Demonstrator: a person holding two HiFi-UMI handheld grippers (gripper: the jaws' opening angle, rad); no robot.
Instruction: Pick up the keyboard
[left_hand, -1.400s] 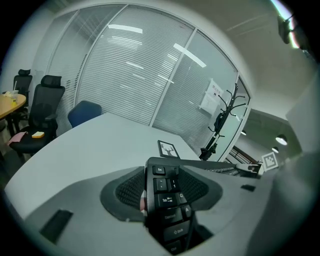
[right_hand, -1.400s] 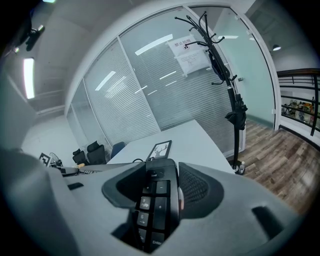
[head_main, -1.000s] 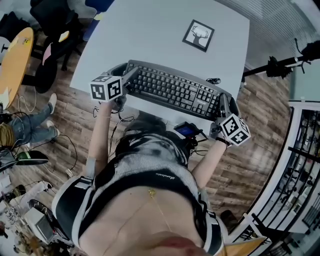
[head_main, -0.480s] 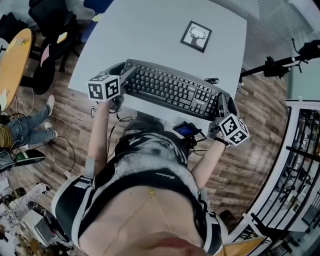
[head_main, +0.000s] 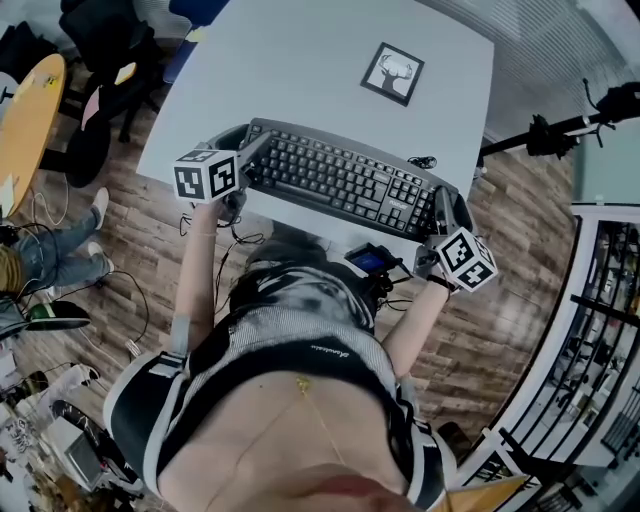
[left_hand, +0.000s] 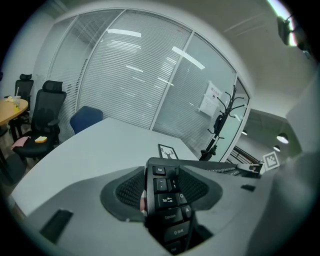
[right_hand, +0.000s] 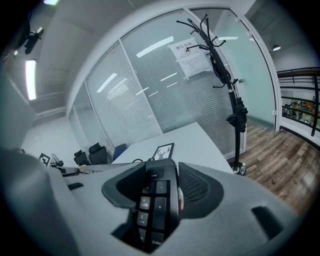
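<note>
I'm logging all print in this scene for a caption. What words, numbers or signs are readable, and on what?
"Esc": key at the keyboard end in the left gripper.
"Tab": key below it.
"Shift": lower still.
"Q": beside Tab.
"Enter": key at the end in the right gripper.
"6": key above Enter.
"+": beside 6.
Notice on the glass wall: too small to read.
Marker cubes: patterns, no words.

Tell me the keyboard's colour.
The keyboard is black; head view shows it best.

keyboard (head_main: 345, 180): one
hand-held grippers (head_main: 250, 152) (head_main: 445, 208): two
desk (head_main: 300, 60): one
framed deer picture (head_main: 392, 73): one
coat stand (right_hand: 226, 75): one
</note>
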